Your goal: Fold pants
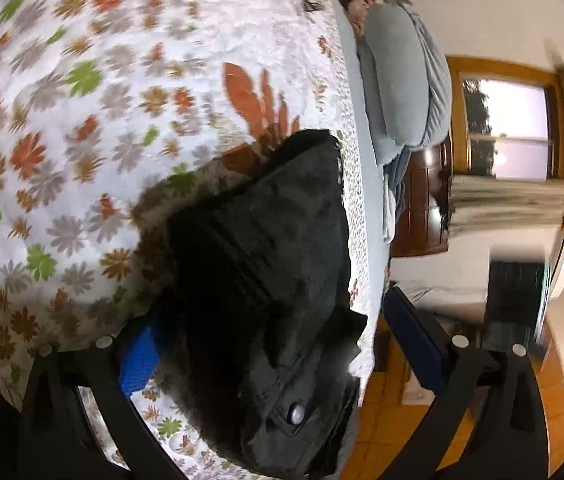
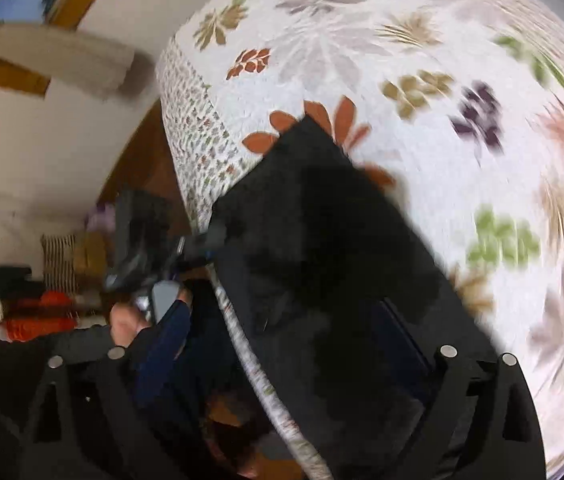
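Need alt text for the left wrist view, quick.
Black pants lie bunched on a floral bedspread near the bed's edge, waistband button toward the camera. The left tool is open, one finger on each side of the pants. A window is behind.

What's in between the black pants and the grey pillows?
In the left wrist view, the flowery bedspread's lacy edge and a pale blue sheet strip lie between the black pants and grey pillows.

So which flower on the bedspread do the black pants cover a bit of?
The big orange petal flower on the white floral bedspread. The far end of the black pants overlaps its lower petals; the small green, brown and grey flowers lie clear.
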